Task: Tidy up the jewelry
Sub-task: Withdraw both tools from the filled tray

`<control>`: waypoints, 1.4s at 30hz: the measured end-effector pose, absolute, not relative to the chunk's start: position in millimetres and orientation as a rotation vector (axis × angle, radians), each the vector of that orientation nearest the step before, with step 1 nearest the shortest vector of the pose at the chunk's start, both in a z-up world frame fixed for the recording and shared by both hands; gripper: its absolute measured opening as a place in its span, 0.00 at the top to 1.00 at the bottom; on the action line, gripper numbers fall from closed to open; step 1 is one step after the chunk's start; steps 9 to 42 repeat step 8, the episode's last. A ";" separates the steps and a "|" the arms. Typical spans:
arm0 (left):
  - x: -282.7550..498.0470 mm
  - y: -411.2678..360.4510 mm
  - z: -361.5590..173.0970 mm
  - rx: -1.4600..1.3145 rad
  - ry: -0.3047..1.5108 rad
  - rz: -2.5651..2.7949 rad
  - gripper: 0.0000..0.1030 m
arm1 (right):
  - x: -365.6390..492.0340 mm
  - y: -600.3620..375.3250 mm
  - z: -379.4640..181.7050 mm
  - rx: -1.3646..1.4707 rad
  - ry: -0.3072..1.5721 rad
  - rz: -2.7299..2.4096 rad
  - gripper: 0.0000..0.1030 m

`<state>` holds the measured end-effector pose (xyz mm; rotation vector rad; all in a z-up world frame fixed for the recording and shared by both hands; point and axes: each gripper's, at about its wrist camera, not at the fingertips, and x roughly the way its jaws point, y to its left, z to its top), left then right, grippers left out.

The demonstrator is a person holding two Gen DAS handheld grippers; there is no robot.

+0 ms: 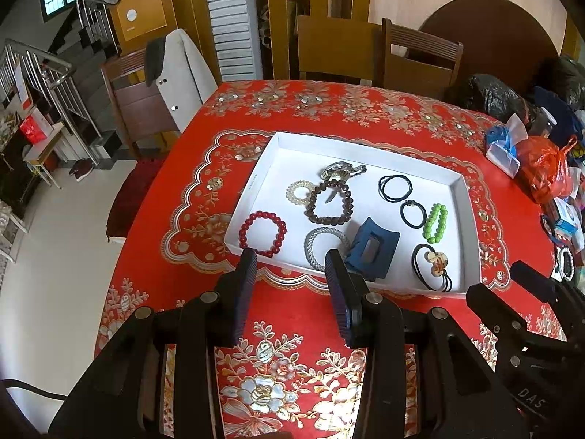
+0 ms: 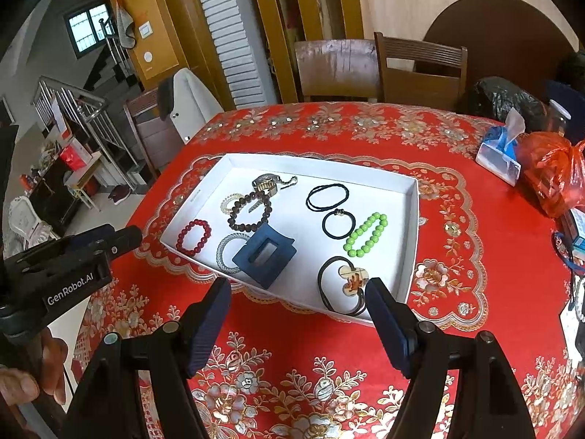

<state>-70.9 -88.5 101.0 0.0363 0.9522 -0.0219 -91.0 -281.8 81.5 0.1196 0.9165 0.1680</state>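
A white tray [image 1: 471, 219] [image 2: 411, 234] lies on the red floral tablecloth and holds jewelry. In it are a red bead bracelet [image 1: 262, 233] [image 2: 193, 237], a brown bead bracelet [image 1: 330, 202] [image 2: 248, 211], a green bead bracelet [image 1: 435, 222] [image 2: 366, 234], a clear coil band [image 1: 323, 243] [image 2: 228, 248], a blue hair claw [image 1: 372, 248] [image 2: 264, 253], black hair ties [image 1: 395, 186] [image 2: 327, 197], a flower hair tie [image 1: 433, 265] [image 2: 349, 281] and a watch [image 1: 342, 171] [image 2: 270, 182]. My left gripper [image 1: 290, 256] is open and empty above the tray's near edge. My right gripper [image 2: 298, 287] is open and empty at the near edge.
Clutter sits at the table's right edge: an orange plastic bag [image 1: 544, 168] [image 2: 552, 175], a blue tissue pack [image 1: 502, 148] [image 2: 499, 155] and black bags [image 1: 490, 95]. Wooden chairs [image 1: 420, 58] stand behind the table. The table's left edge drops to the floor.
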 end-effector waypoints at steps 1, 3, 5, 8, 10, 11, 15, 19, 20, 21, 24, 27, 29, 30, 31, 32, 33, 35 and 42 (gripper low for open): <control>-70.6 -88.9 100.5 0.037 0.952 -0.025 0.63 | -90.9 -281.7 81.1 0.121 0.917 0.169 0.29; -70.4 -89.4 99.4 0.042 0.950 -0.032 0.63 | -90.6 -281.8 80.2 0.121 0.920 0.170 0.29; -71.4 -90.0 98.7 0.041 0.941 -0.043 0.63 | -90.5 -282.8 79.0 0.121 0.921 0.172 0.29; -72.1 -90.9 98.5 0.048 0.924 -0.048 0.63 | -91.4 -287.4 76.8 0.131 0.920 0.174 0.29; -72.1 -90.9 98.5 0.048 0.924 -0.048 0.63 | -91.4 -287.4 76.8 0.131 0.920 0.174 0.29; -72.1 -90.9 98.5 0.048 0.924 -0.048 0.63 | -91.4 -287.4 76.8 0.131 0.920 0.174 0.29; -72.1 -90.9 98.5 0.048 0.924 -0.048 0.63 | -91.4 -287.4 76.8 0.131 0.920 0.174 0.29; -72.1 -90.9 98.5 0.048 0.924 -0.048 0.63 | -91.4 -287.4 76.8 0.131 0.920 0.174 0.29; -72.1 -90.9 98.5 0.048 0.924 -0.048 0.63 | -91.4 -287.4 76.8 0.131 0.920 0.174 0.29; -72.1 -90.9 98.5 0.048 0.924 -0.048 0.63 | -91.4 -287.4 76.8 0.131 0.920 0.174 0.29; -72.1 -90.9 98.5 0.048 0.924 -0.048 0.63 | -91.4 -287.4 76.8 0.131 0.920 0.174 0.29; -72.1 -90.9 98.5 0.048 0.924 -0.048 0.63 | -91.4 -287.4 76.8 0.131 0.920 0.174 0.29; -72.1 -90.9 98.5 0.048 0.924 -0.048 0.63 | -91.4 -287.4 76.8 0.131 0.920 0.174 0.29; -72.1 -90.9 98.5 0.048 0.924 -0.048 0.63 | -91.4 -287.4 76.8 0.131 0.920 0.174 0.29; -72.1 -90.9 98.5 0.048 0.924 -0.048 0.63 | -91.4 -287.4 76.8 0.131 0.920 0.174 0.29; -72.1 -90.9 98.5 0.048 0.924 -0.048 0.63 | -91.4 -287.4 76.8 0.131 0.920 0.174 0.29; -72.1 -90.9 98.5 0.048 0.924 -0.048 0.63 | -91.4 -287.4 76.8 0.131 0.920 0.174 0.29; -72.1 -90.9 98.5 0.048 0.924 -0.048 0.63 | -91.4 -287.4 76.8 0.131 0.920 0.174 0.29; -72.1 -90.9 98.5 0.048 0.924 -0.048 0.63 | -91.4 -287.4 76.8 0.131 0.920 0.174 0.29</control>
